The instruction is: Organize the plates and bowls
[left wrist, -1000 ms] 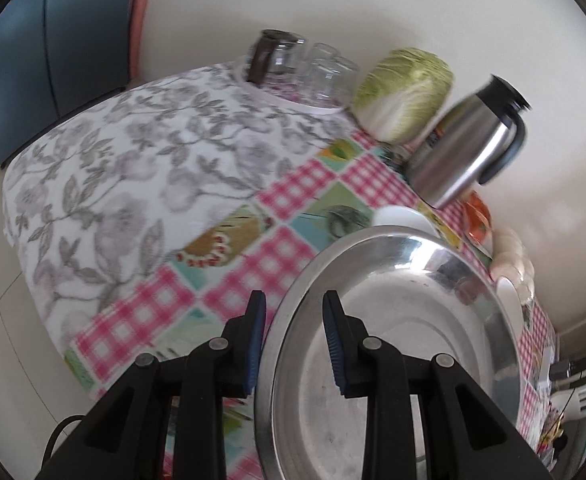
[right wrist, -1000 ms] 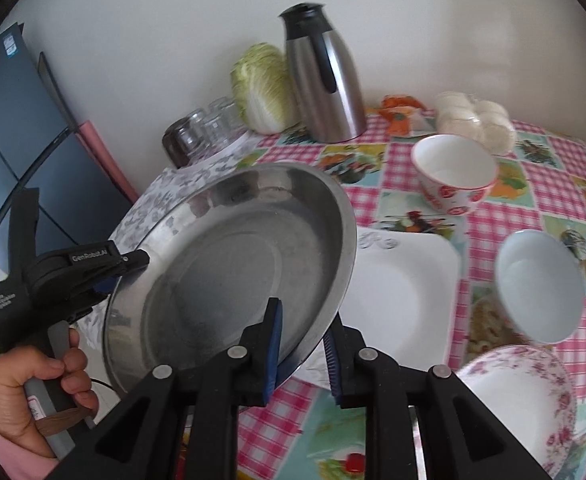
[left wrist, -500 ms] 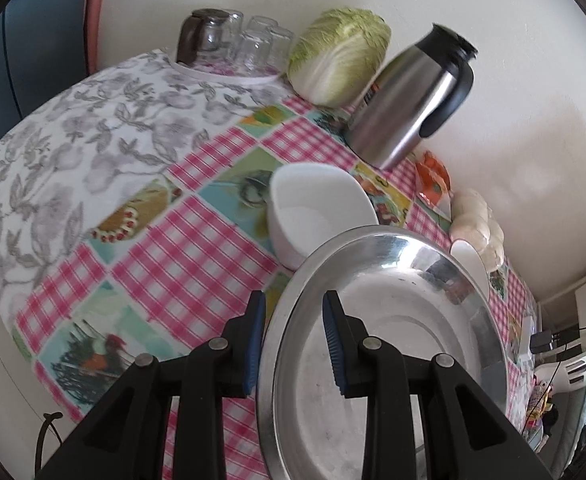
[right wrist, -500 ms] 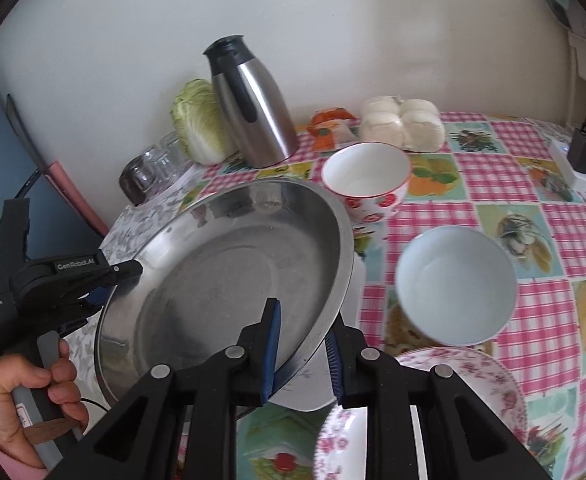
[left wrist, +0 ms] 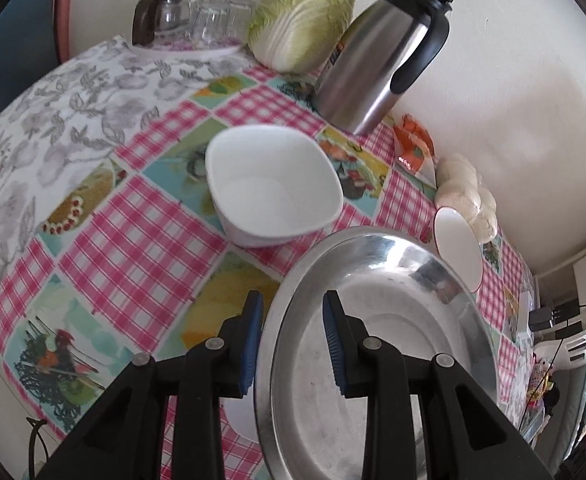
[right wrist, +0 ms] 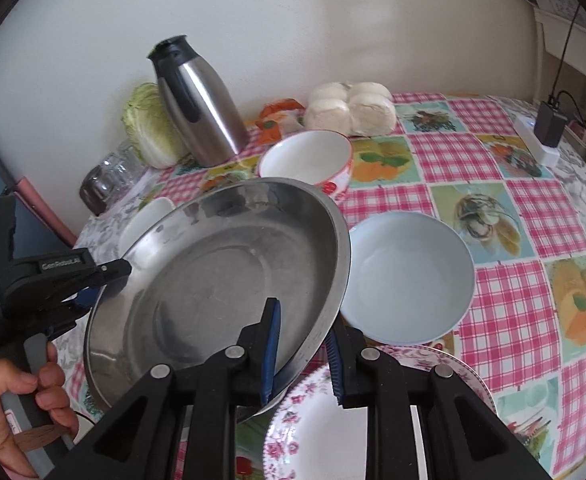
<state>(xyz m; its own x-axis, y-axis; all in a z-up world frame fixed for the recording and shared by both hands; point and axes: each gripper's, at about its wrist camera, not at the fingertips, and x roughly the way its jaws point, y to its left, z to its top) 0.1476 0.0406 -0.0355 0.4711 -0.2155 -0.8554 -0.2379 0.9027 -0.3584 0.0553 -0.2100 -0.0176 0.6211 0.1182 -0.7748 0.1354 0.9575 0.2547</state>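
Left gripper (left wrist: 291, 336): I see it clamped on the pan (left wrist: 377, 344) rim, one blue pad outside, one inside.
Right gripper (right wrist: 303, 354): clenched on the opposite rim of the pan (right wrist: 221, 272); one pad sits inside the basin, the other under the edge.
Pan: round, shallow, brushed steel, held tilted above the desk (right wrist: 533, 208) between both grippers; its near edge is cut off in the left view.
Hidden: the pan covers most of a white square dish (right wrist: 149, 216) and part of a floral plate (right wrist: 313, 420).
Hand (right wrist: 13, 400): grips the left tool's handle, partly out of frame.
Bowls: pale round bowl (right wrist: 409, 280) just beside the pan; red-trimmed bowl (right wrist: 307, 158) behind.
Desk: glossy checked oilcloth with fruit pictures.
Background: steel flask (right wrist: 197, 100), cabbage (right wrist: 149, 128), blurred glasses (right wrist: 109, 176).
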